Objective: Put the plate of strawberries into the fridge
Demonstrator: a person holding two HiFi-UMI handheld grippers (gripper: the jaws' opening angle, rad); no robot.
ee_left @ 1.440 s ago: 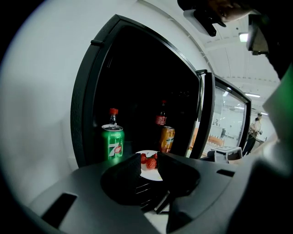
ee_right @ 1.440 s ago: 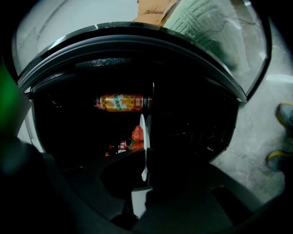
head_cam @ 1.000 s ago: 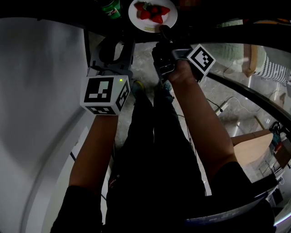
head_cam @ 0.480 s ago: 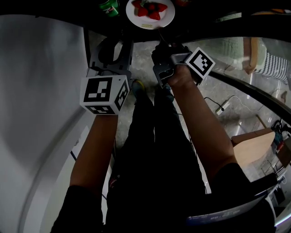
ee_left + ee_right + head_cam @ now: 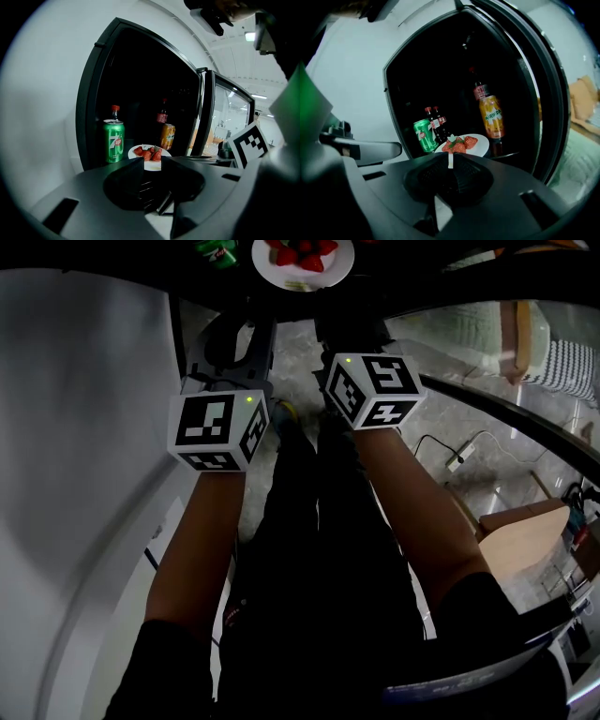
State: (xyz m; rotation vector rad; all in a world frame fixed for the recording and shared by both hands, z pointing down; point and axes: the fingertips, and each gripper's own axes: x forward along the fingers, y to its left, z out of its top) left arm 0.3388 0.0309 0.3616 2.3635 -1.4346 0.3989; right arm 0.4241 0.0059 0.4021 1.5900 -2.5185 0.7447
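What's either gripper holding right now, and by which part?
Nothing. The plate of strawberries sits inside the fridge, clear of both: left gripper open, right gripper nearly shut on nothing.

The fridge (image 5: 86, 103) stands open, its door (image 5: 208, 112) swung aside at the right. On the shelf (image 5: 516, 153), the plate of strawberries (image 5: 482, 145) fills the front middle. A green can (image 5: 114, 140) blocks the left and an orange can (image 5: 491, 117) the right, with bottles (image 5: 436, 123) behind. Above them is dark open space.

right gripper (image 5: 450, 161) is rolling upright, pulling back | plate (image 5: 482, 144) is lying flat, released, at the front edge of the fridge shelf (image 5: 512, 154)
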